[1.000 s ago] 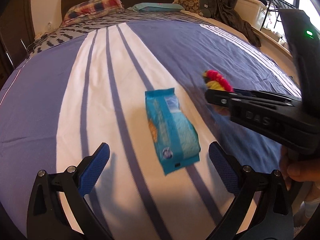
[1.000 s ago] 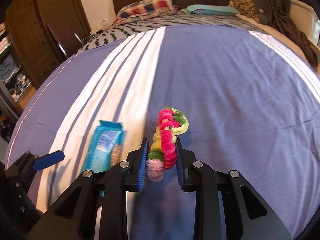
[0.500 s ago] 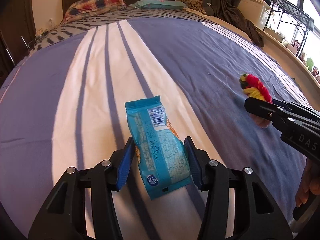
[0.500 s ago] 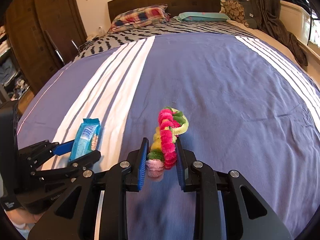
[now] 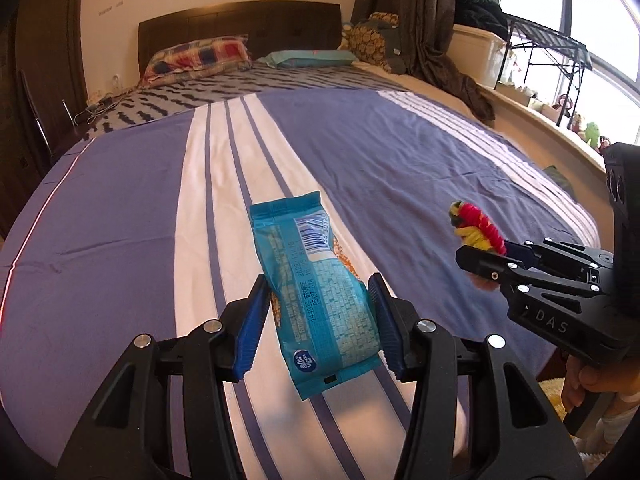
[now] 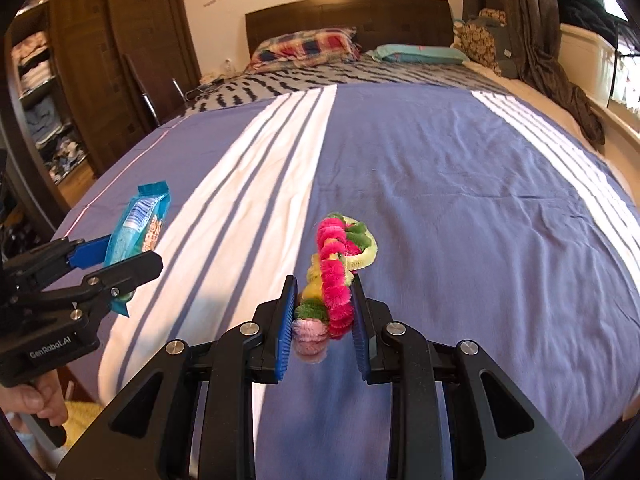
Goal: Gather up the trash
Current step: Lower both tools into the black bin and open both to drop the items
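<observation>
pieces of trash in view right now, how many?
2. The blue wrapper is clamped in the left gripper, off the bed. The pipe-cleaner bundle is clamped in the right gripper. No other trash shows on the bed.

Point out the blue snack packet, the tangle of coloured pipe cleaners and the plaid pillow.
blue snack packet (image 5: 320, 300): left wrist view, middle of the wrapper.
tangle of coloured pipe cleaners (image 6: 334, 276): right wrist view, pink strand.
plaid pillow (image 6: 304, 46): right wrist view, centre of its top.
</observation>
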### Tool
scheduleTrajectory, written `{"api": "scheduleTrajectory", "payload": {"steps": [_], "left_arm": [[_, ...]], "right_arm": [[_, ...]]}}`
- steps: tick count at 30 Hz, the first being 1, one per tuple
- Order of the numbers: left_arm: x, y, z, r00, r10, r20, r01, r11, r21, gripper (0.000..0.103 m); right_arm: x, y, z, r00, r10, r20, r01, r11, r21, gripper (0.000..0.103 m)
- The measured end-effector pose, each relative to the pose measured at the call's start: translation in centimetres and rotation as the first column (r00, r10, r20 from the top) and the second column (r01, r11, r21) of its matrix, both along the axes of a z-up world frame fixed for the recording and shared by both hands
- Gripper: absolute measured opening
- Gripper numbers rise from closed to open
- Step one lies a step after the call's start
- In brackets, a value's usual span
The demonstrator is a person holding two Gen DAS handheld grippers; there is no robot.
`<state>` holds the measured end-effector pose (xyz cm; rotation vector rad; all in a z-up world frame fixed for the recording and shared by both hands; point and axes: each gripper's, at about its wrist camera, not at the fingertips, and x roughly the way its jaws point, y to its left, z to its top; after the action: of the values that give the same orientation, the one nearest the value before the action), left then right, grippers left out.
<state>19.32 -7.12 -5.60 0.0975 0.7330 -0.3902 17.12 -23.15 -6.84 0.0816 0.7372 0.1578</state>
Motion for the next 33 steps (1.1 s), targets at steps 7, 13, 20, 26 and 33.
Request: {"api": "scheduleTrajectory", "payload": {"steps": [7, 13, 20, 26, 33], "left_arm": [[-5.5, 0.5, 0.7, 1.0, -0.016, 0.022, 0.016, 1.0, -0.014, 0.048], [-9.4, 1.4, -1.7, 1.0, -0.021, -0.008, 0.02, 0.999, -0.028, 0.048], [-13.1, 3.3, -4.6, 0.999, -0.003, -0.037, 0.002, 0.999, -0.044, 0.048], [-15.3, 4.3, -8.1, 0.995, 0.004, -0.098, -0.01, 0.999, -0.054, 0.048], [-16.9, 5.1, -12.7, 0.984, 0.018, -0.177, -0.024, 0.999, -0.035, 0.048]], "right_arm": [[-5.5, 1.4, 0.6, 0.999, 0.02, 0.032, -0.019, 0.999, -0.033, 0.026], [-9.4, 2.4, -0.2, 0.998, 0.042, 0.042, -0.041, 0.999, -0.034, 0.027], [-12.6, 3.0, -2.8, 0.999, 0.051, 0.006, -0.051, 0.999, 0.004, 0.027], [-14.8, 4.3, -6.9, 0.995, 0.074, -0.065, -0.073, 0.997, 0.026, 0.027], [-16.3, 5.1, -11.2, 0.984, 0.08, -0.157, -0.075, 0.996, 0.038, 0.027]]}}
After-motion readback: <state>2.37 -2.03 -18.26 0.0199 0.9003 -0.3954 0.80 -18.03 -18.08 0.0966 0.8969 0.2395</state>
